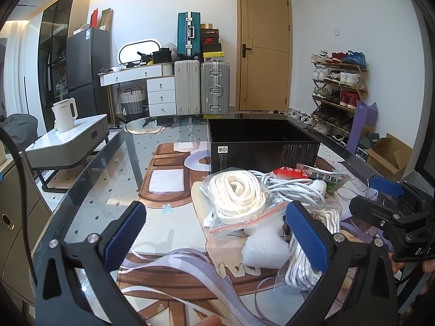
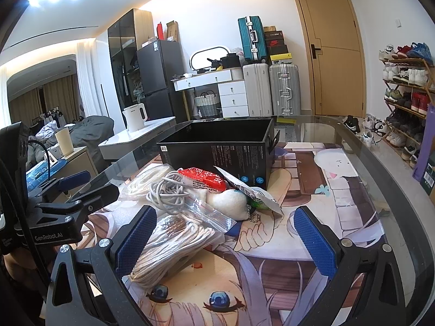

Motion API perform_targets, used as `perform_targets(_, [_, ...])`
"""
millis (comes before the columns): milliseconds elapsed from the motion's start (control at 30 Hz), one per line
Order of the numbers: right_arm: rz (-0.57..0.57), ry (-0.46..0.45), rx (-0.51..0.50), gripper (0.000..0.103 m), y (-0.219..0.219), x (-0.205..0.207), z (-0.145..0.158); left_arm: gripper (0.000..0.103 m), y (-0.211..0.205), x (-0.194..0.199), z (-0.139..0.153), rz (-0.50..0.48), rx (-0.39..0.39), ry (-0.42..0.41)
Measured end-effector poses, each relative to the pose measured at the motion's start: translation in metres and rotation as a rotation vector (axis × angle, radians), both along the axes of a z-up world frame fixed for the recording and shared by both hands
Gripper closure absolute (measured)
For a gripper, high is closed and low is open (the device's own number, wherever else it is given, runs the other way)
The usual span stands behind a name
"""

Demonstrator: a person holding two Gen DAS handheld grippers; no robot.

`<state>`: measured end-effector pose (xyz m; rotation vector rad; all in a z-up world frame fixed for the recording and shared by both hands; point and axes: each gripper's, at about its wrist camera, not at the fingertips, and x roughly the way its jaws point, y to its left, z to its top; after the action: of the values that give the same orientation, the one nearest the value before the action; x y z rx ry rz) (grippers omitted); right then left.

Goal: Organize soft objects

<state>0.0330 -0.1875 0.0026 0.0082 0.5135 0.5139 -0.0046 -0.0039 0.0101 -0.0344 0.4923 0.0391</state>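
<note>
A pile of soft things lies on the glass table in front of an open black box [image 1: 262, 146] [image 2: 220, 146]. It holds a bagged white strap roll [image 1: 236, 198], a white cable bundle [image 1: 293, 187] [image 2: 167, 190], a white foam piece [image 1: 265, 247], a bagged rope coil [image 1: 304, 266] [image 2: 174, 247], a red and green sachet [image 1: 318, 176] [image 2: 206, 179] and a white plush keychain [image 2: 231, 202]. My left gripper [image 1: 217, 233] is open and empty, just before the pile. My right gripper [image 2: 225, 241] is open and empty; its left finger is beside the rope bag.
A printed anime mat [image 2: 272, 271] covers the table under the glass. A low side table with a white kettle [image 1: 65, 116] stands to the left. Suitcases [image 1: 201, 87], a door and a shoe rack [image 1: 339, 89] line the far wall.
</note>
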Motion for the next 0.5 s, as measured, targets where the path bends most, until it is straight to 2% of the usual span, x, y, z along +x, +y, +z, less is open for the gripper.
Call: perform_targets(500, [-0.005,-0.008,-0.008,0.000,0.0002,-0.0024,-0.0004,0.000,-0.0041,-0.0003,-0.0037,-0.013,0.011,0.000])
